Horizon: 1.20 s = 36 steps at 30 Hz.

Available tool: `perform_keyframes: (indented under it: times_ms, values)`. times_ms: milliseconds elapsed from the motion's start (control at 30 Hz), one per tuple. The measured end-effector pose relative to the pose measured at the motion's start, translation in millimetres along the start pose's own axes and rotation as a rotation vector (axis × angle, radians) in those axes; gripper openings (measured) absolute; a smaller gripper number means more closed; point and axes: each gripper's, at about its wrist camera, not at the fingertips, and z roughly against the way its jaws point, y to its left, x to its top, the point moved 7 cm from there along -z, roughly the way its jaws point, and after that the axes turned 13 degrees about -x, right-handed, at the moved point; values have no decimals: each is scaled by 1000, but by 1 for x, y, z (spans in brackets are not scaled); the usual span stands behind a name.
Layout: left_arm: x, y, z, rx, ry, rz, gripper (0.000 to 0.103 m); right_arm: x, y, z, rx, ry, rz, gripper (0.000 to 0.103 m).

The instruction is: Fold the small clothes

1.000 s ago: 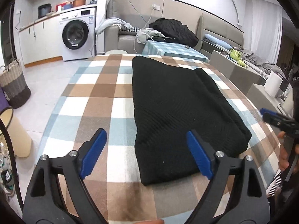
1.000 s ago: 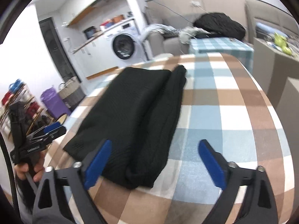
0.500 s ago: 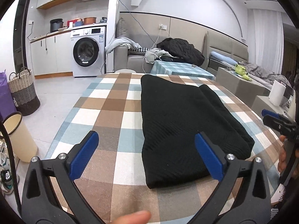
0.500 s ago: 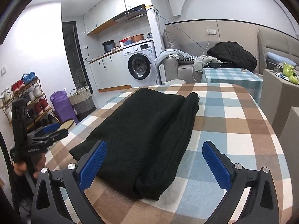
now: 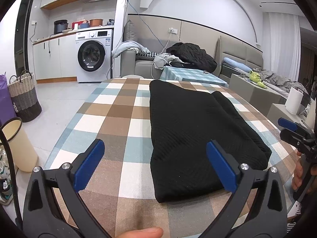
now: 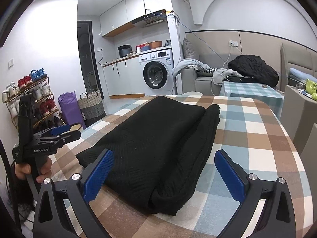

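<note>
A black knit garment (image 5: 194,130) lies folded lengthwise on the checked tablecloth (image 5: 118,119); it also shows in the right wrist view (image 6: 158,148). My left gripper (image 5: 156,164) is open and empty, held back from the garment's near end, above the table's near edge. My right gripper (image 6: 164,170) is open and empty, near the garment's near right corner. The right gripper shows at the right edge of the left wrist view (image 5: 295,132). The left gripper shows at the left of the right wrist view (image 6: 49,136).
A cream bin (image 5: 17,142) and a woven basket (image 5: 24,97) stand on the floor left of the table. A washing machine (image 5: 94,55), a sofa with clothes (image 5: 188,55) and a small checked table (image 5: 190,75) lie beyond. A shoe rack (image 6: 29,97) stands at far left.
Both grippers have tilted up and drawn back from the garment, so more of the room shows. Both stayed open. The garment has not moved.
</note>
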Motion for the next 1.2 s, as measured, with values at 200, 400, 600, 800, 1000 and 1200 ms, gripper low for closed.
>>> perform_keyframes:
  times_ms: [200,400,600,800,1000,1200]
  values:
    - [-1,2,-3,-8,10,12,102,1,2,4,4,-19,9,103]
    - [-1,5,-4,-11,6,26,102,3,-1,7,4,-32,-7,103]
    - [-1,4,-4,-9,4,17,102,3,-2,7,6,-34,-7,103]
    - [-1,4,-5,-10,4,17,102,2,-2,7,5,-33,-10,103]
    - [-1,4,-5,-10,3,14,102,2,-1,8,4,-33,-10,103]
    - [-1,3,-5,-8,5,14,102,2,-1,7,4,-28,-10,103]
